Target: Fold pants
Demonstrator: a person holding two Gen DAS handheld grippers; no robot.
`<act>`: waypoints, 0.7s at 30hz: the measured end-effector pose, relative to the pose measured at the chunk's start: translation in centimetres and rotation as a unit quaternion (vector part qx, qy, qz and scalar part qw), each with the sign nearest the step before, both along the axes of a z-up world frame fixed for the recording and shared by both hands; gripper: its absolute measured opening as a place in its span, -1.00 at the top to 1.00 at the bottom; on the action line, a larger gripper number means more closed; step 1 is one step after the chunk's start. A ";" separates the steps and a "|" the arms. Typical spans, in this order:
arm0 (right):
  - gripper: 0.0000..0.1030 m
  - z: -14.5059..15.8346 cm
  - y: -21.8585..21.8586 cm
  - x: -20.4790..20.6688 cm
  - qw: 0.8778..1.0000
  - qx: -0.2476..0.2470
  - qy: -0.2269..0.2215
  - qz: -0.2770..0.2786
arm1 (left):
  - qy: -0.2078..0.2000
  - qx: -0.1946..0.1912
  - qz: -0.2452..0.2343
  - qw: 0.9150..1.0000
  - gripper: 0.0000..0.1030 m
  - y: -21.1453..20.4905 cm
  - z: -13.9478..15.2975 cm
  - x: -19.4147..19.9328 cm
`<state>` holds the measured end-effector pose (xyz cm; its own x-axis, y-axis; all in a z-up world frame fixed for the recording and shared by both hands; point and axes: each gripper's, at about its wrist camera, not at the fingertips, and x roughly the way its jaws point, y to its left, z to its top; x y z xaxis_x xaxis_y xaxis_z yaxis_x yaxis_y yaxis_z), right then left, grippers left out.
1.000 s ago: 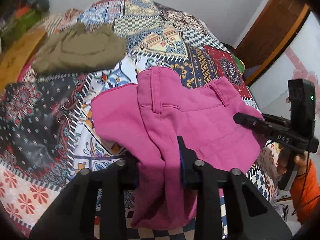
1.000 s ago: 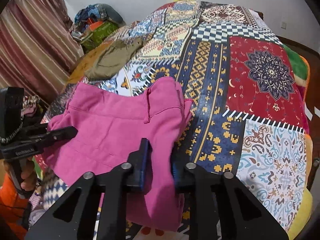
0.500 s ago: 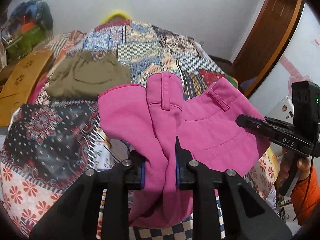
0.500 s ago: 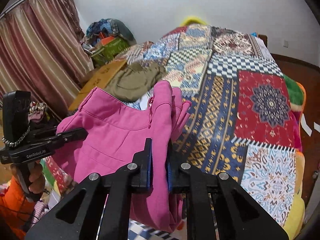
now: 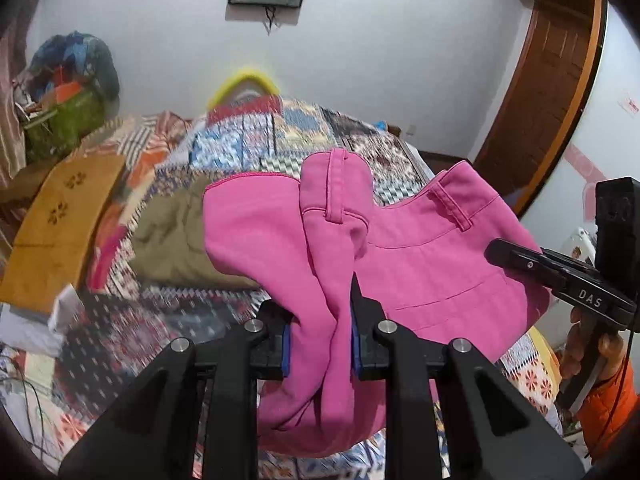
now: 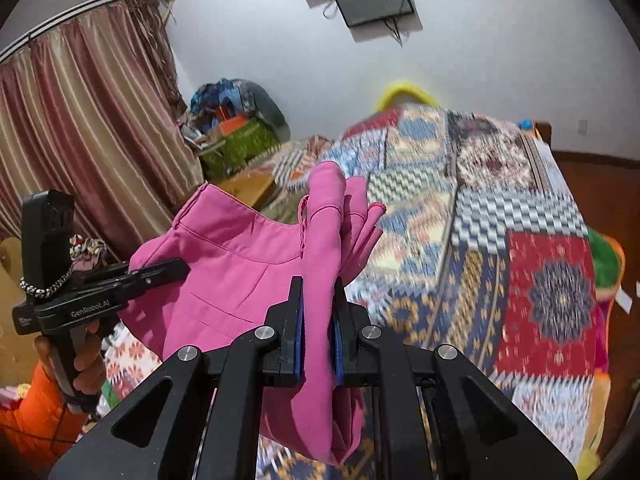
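Both tongs – left tongs (image 5: 317, 336) and right tongs (image 6: 318, 336) – are clamped on the bright pink cotton pants (image 5: 420, 256), held above the patchwork-quilt bed (image 6: 520, 248); bunched cloth may slip out – the fold goes crooked

Pink pants (image 5: 420, 248), multicoloured patchwork bedspread (image 6: 520, 240), olive garment (image 5: 172, 240), striped maroon curtain (image 6: 80, 128)

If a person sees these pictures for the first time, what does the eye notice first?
First the bright pink pants, lifted above the patchwork bedspread and pinched by both the left gripper and the right gripper. Next, the folded olive garment lying on the bed behind them.
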<state>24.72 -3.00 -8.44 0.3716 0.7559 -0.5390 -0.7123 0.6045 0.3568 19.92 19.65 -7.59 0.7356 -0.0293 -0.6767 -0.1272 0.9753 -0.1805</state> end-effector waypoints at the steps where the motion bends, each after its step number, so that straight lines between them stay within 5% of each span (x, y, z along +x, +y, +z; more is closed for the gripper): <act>1: 0.80 0.3 0.4 0.2 1.000 0.001 -0.005 0.001 | -0.004 0.001 0.003 1.000 0.58 0.6 0.3 0.2; 12: 0.80 1.8 6.9 3.7 0.999 0.023 -0.031 0.011 | -0.024 0.013 0.026 0.999 0.58 7.8 2.2 4.3; 21: 0.80 -0.1 12.6 6.5 0.999 0.015 -0.021 0.020 | -0.010 0.020 0.044 0.999 0.58 13.6 -0.2 8.0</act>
<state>31.20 9.58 -8.53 0.3625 0.7864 -0.5001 -0.7510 0.5642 0.3429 27.94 33.21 -7.80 0.7475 0.0619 -0.6614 -0.2090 0.9670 -0.1457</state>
